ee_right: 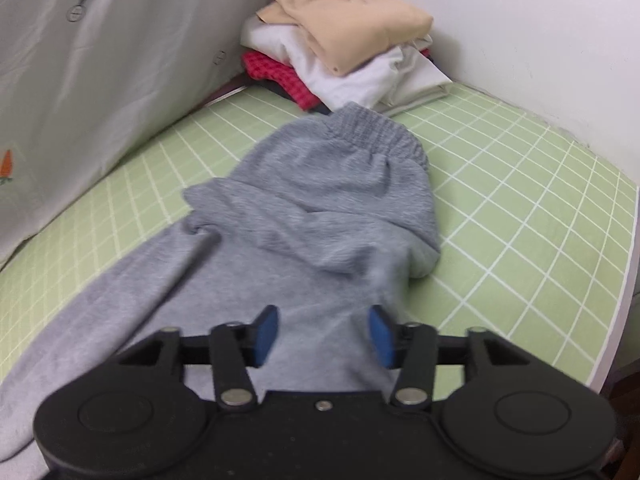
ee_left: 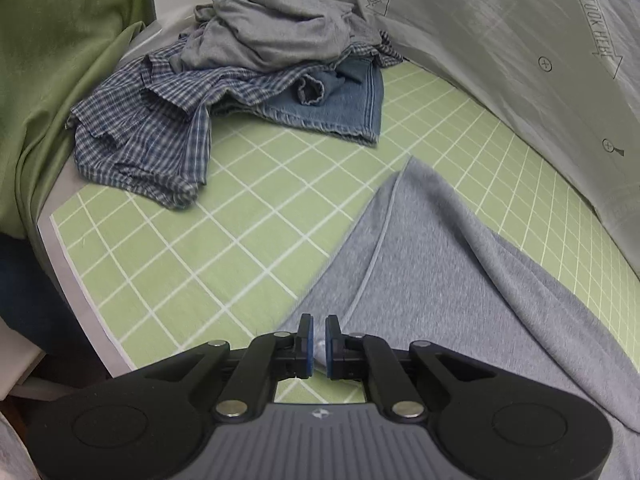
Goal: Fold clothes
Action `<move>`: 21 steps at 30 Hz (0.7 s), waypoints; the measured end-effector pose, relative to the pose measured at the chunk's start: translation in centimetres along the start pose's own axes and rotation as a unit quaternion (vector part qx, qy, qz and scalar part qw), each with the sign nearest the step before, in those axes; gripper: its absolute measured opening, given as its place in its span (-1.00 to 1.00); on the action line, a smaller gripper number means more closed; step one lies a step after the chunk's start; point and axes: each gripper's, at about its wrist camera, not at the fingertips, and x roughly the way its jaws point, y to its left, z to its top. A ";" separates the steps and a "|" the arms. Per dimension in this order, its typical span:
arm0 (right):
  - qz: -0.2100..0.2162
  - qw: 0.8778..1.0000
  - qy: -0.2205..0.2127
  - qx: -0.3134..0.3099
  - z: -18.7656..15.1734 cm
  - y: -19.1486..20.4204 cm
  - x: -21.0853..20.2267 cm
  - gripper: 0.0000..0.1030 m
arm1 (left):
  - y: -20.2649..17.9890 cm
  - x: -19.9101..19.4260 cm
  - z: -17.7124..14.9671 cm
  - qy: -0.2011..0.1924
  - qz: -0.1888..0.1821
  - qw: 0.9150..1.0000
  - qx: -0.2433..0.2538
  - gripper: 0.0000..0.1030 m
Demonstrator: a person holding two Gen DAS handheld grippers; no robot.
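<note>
Grey sweatpants lie spread on the green checked mat, their elastic waistband at the far end. My right gripper is open just above the grey cloth, its blue pads apart with nothing between them. In the left wrist view the same grey sweatpants run off to the right. My left gripper is shut on an edge of the grey cloth, a small fold showing between the pads.
A heap of unfolded clothes, grey, blue checked and denim, lies at the mat's far left. A stack of folded clothes sits in the far corner. A grey printed sheet hangs along the back. A green cloth hangs left.
</note>
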 end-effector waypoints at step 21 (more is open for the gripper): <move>0.037 0.995 0.043 -0.085 -10.0 10.9 -4.9 0.99 | -0.4 4.1 1.6 0.072 -0.059 0.989 0.112 -0.95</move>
